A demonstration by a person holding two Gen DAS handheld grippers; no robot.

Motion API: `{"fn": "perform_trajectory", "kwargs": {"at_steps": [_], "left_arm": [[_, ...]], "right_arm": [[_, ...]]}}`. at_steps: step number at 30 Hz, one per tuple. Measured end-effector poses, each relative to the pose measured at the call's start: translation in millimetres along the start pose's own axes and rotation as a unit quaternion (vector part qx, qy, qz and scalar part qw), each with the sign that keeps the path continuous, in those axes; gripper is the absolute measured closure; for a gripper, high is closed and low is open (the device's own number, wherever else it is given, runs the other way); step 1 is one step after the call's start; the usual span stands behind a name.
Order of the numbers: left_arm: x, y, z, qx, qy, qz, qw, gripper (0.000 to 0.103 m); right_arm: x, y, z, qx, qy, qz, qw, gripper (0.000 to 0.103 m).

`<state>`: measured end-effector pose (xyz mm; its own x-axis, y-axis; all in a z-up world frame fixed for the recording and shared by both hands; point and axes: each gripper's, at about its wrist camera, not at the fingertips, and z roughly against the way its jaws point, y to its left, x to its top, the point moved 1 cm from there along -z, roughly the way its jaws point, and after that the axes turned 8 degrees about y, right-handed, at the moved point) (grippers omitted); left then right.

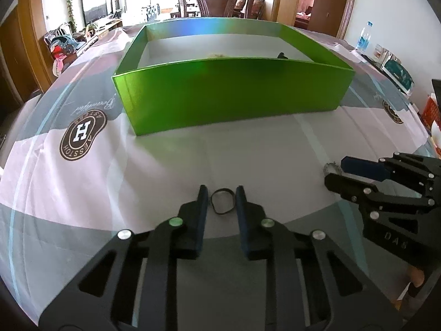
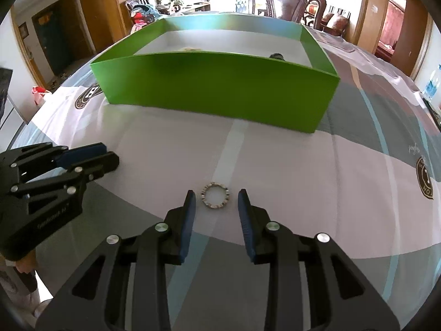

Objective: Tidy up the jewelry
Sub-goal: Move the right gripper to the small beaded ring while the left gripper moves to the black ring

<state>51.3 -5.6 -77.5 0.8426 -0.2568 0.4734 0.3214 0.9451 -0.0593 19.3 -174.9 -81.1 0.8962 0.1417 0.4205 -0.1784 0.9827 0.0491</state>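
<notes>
Table draped in a cloth [image 1: 171, 162] banded grey, white and pale pink, with round brown H emblems. On it sat an open green box [image 1: 231, 93]; nearer, a thin black band [image 1: 222, 201] and a beaded silver bracelet [image 2: 214, 195], well apart.

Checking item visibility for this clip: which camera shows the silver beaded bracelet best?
The right wrist view: the silver beaded bracelet lies whole on the tablecloth, between the open right gripper fingers. In the left wrist view, only a sliver of it peeks out beside the right gripper's fingertips.
</notes>
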Motion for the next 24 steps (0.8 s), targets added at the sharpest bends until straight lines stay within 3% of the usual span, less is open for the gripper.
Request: {"fn": "perform_trajectory", "kwargs": {"at_steps": [8, 11, 13, 24], "left_arm": [[-4.9, 8.7, 6.5, 0.003, 0.005, 0.012, 0.9999, 0.082], [-4.7, 6.9, 7.5, 0.006, 0.003, 0.011, 0.9999, 0.069], [-4.4, 4.2, 6.7, 0.008, 0.002, 0.008, 0.9999, 0.066], [-6.0, 1.0, 1.9, 0.013, 0.001, 0.005, 0.9999, 0.065]], "right_arm": [[-5.7, 8.4, 5.4, 0.044, 0.009, 0.004, 0.999, 0.071], [-4.6, 4.7, 5.7, 0.029, 0.004, -0.005, 1.000, 0.071], [-3.7, 1.9, 3.8, 0.027, 0.005, -0.009, 1.000, 0.071], [1.0, 17.3, -1.0, -0.022, -0.007, 0.010, 1.000, 0.071]]}}
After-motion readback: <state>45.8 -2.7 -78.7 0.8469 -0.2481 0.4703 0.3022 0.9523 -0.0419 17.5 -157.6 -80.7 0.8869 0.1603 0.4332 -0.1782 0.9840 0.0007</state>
